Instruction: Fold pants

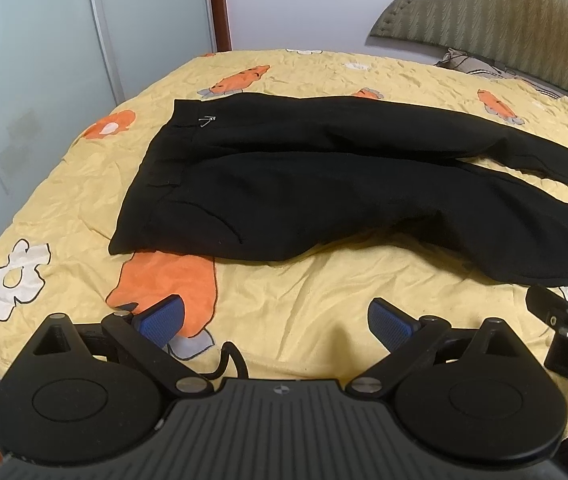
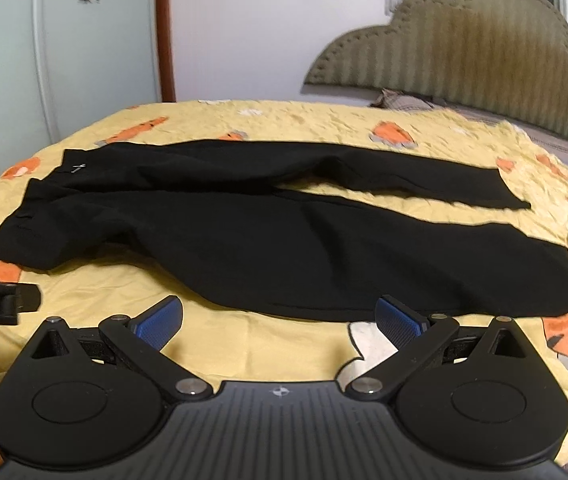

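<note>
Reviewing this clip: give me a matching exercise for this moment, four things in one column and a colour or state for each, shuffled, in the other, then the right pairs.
Things:
1. pants
2. bedspread
3. left claw
4. headboard

Colours or states:
A. olive green, scalloped top edge
B. open, holding nothing
C. black, laid out flat with the legs apart
D. yellow with orange and white prints

Pairs: 1-C, 2-D, 3-B, 4-A

The right claw is open and empty too, with the pants lying just beyond it.
</note>
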The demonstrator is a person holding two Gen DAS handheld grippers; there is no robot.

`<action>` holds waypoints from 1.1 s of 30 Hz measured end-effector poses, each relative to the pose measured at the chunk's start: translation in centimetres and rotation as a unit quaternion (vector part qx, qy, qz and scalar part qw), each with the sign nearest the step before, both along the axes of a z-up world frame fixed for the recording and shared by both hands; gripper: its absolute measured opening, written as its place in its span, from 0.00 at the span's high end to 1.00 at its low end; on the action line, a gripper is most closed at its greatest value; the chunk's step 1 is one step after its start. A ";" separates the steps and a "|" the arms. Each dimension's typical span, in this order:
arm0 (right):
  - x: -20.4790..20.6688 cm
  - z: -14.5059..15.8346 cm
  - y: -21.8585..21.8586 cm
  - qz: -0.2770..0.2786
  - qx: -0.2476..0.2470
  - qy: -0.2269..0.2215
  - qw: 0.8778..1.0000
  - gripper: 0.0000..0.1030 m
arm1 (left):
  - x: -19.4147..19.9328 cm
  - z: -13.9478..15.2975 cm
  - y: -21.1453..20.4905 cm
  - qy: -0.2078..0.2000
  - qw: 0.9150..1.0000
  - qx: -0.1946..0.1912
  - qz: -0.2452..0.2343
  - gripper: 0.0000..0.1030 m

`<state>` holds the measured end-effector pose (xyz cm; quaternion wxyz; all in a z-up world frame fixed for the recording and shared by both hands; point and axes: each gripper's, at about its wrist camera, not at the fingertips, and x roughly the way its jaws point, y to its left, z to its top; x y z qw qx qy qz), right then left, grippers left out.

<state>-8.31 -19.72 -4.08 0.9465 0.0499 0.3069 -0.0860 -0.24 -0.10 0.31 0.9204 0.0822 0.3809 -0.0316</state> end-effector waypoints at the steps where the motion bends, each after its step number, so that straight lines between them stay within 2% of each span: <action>1: 0.1 -0.1 -0.2 -0.004 0.003 0.003 1.000 0.00 | -0.1 0.0 0.0 -0.002 1.000 0.000 -0.001 0.03; 12: 0.7 -0.7 -1.4 -0.018 0.018 0.018 1.000 0.00 | -0.1 0.1 -0.2 0.004 1.000 -0.002 -0.007 0.02; 17: 0.8 -0.7 -1.4 -0.019 0.020 0.017 0.999 0.00 | -0.3 0.3 -0.1 -0.007 1.000 -0.004 -0.010 0.02; 21: 0.6 -0.3 -1.4 -0.014 0.021 0.007 1.000 0.00 | -0.3 0.6 0.3 -0.018 0.999 -0.024 -0.021 0.01; 29: 1.6 1.1 0.0 0.051 0.001 -0.017 0.999 0.00 | 2.3 2.5 2.3 -0.056 0.998 -0.037 -0.018 0.02; 31: 2.4 1.9 0.7 0.084 -0.022 -0.037 0.996 0.00 | 3.3 3.1 2.9 -0.067 0.997 -0.038 -0.014 0.02; 33: 3.3 3.1 1.6 0.129 -0.054 -0.075 0.987 0.00 | 4.6 3.4 3.5 -0.072 0.997 -0.027 -0.010 0.02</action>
